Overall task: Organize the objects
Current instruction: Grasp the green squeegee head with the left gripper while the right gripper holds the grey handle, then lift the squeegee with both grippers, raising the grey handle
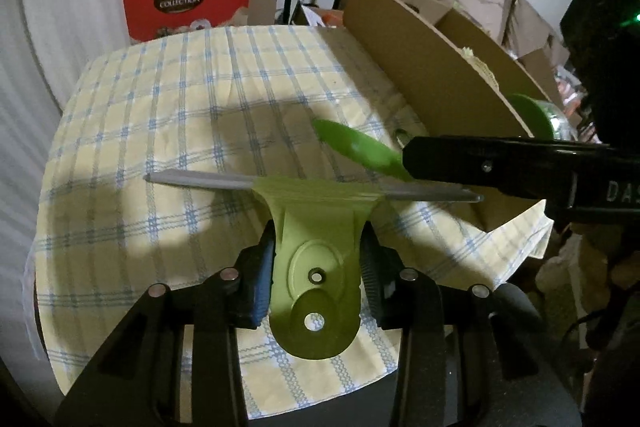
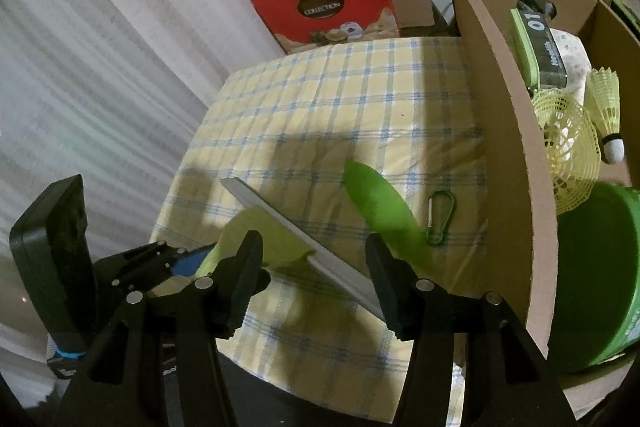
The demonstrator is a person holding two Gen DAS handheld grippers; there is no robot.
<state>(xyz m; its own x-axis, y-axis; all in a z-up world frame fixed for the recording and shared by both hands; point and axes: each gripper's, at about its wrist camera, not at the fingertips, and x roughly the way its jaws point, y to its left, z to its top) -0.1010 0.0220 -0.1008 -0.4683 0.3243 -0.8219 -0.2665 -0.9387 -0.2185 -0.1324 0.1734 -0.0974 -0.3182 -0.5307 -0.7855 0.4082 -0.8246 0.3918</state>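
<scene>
Squeegee (image 1: 316, 267) pinched by handle in our left gripper (image 1: 316, 279), ready for cardboard box (image 2: 504, 131); our right gripper (image 2: 316, 267) spread, empty, beside box.

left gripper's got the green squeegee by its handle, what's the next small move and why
Probably lift the squeegee a little and carry it toward the cardboard box. The left gripper is clamped on its handle, its grey blade stands off the checked cloth, and the box already holds other green items. The right gripper stands open and holds nothing.
</scene>
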